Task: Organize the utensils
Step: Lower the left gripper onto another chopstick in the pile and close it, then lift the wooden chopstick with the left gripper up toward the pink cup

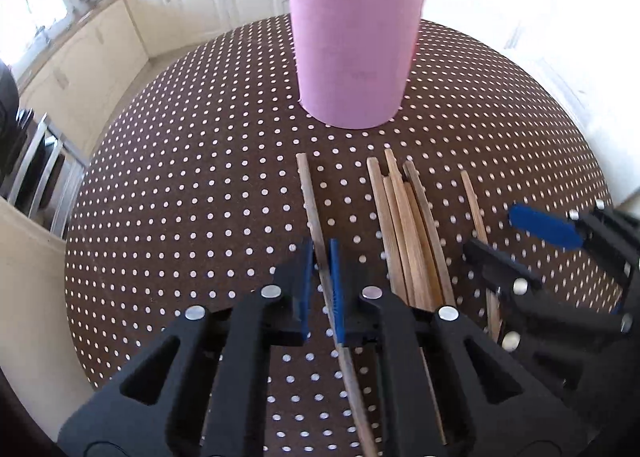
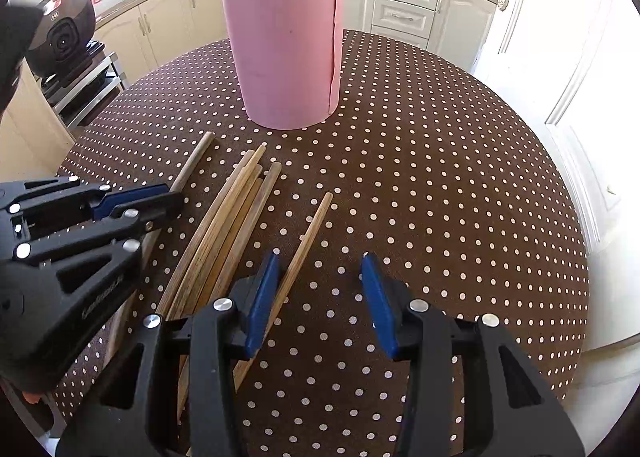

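Now your left gripper [image 1: 322, 281] is closed on one chopstick [image 1: 310, 197], whose long axis points ahead toward the pink cup [image 1: 354, 49] standing further on the bench [image 1: 180, 177]. Your right gripper [image 2: 320, 297] is half open and holds nothing; a loose chopstick [image 2: 308, 233] lies just beside its left finger, and the bundle of chopsticks [image 2: 228, 217] lies between both grippers.

I see one wooden chopstick [image 1: 310, 201] lying apart to the left of a loose bundle of chopsticks [image 1: 404, 225], another chopstick [image 2: 310, 235] lying alone to its right, and behind them an upright pink holder [image 2: 286, 53] with two sticks inside.
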Tool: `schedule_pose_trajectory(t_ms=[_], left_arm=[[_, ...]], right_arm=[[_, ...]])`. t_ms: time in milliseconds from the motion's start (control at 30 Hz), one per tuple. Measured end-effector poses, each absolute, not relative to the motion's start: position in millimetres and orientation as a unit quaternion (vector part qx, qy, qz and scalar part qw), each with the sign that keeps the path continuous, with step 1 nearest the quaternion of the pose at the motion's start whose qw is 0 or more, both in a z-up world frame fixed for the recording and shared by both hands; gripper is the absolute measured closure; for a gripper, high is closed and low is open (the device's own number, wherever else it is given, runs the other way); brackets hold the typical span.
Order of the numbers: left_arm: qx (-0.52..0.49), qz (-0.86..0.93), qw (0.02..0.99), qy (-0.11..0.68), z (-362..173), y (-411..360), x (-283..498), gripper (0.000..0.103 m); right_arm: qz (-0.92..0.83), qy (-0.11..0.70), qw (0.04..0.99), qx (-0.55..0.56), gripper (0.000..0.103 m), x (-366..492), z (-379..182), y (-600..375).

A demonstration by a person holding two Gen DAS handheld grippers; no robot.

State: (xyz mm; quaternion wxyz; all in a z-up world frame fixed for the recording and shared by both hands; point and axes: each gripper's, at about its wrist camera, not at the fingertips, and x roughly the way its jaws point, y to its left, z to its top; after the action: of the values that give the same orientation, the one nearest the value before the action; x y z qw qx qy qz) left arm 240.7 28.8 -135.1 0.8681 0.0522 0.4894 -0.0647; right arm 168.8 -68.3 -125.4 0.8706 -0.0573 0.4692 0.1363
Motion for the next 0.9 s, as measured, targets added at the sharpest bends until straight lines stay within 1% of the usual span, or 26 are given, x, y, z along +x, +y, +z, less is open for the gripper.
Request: schedule_pose_trajectory(t_ms=[33, 67, 133, 233, 400, 633, 800, 900], left_arm=[[0.048, -0.068, 0.87, 0.486, -135, 30, 238, 0.095], [0.043, -0.072, 0.871, 0.485, -135, 33, 234, 0.096], [0.029, -0.081, 0.871, 0.484, -135, 39, 230, 0.096], [0.021, -0.091, 0.871, 0.482, -133, 47, 227, 0.097], [0.006, -0.107, 0.874, 0.475, -130, 60, 212, 0.097], [-0.004, -0.114, 0.874, 0.472, -131, 69, 197, 0.097], [0.002, -0.114, 0.874, 0.472, -131, 66, 198, 0.097], [0.001, -0.113, 0.874, 0.473, -138, 54, 210, 0.097]], right_arm=[[0.135, 0.468, 0.871, -0.057, 0.069, 169, -125, -69], [0.134, 0.468, 0.872, -0.056, 0.078, 169, -125, -70], [0.131, 0.471, 0.871, -0.049, 0.09, 171, -124, -74], [0.135, 0.474, 0.869, -0.043, 0.091, 172, -123, -77], [0.151, 0.478, 0.865, -0.024, 0.099, 172, -122, -80], [0.156, 0.485, 0.86, -0.026, 0.097, 166, -121, -86], [0.137, 0.484, 0.861, -0.072, 0.098, 159, -121, -77], [0.141, 0.485, 0.861, -0.053, 0.099, 163, -121, -79]])
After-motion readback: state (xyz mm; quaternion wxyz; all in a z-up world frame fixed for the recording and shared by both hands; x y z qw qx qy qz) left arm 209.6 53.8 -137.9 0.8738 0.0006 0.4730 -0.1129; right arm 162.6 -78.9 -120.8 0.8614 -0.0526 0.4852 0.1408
